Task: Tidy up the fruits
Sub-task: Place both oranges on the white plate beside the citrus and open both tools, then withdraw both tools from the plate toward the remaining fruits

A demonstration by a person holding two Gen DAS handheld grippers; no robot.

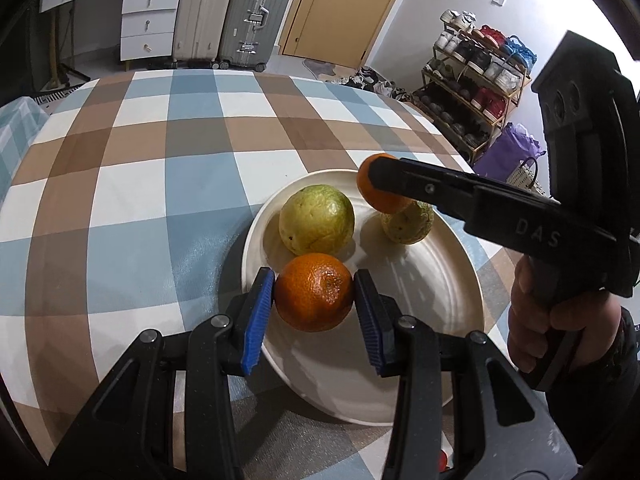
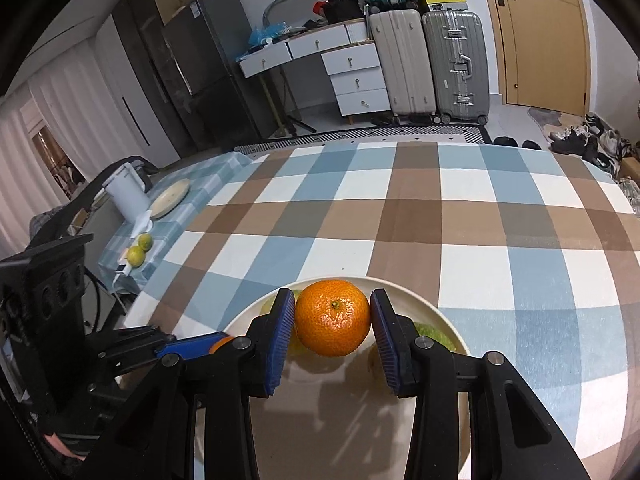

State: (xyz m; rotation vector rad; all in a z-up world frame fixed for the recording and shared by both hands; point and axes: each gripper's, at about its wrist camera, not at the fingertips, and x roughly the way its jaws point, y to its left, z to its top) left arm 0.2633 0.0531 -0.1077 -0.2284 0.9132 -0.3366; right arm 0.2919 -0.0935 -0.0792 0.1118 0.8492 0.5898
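Seen from the left wrist, the left gripper [image 1: 314, 298] clamps a dark orange [image 1: 314, 298] between its blue pads, low over the near part of a white plate [image 1: 448, 280]. Two green fruits lie further in, the larger green fruit [image 1: 316, 220] just beyond the orange; it looks best set down gently, clear of them.

Seen from the right wrist, the right gripper [image 2: 333, 324] grips a bright orange [image 2: 333, 318] above the same plate [image 2: 412, 294]. Both tools crowd it. Off to the left, a kettle [image 2: 126, 192] and two limes [image 2: 139, 250] sit well apart.
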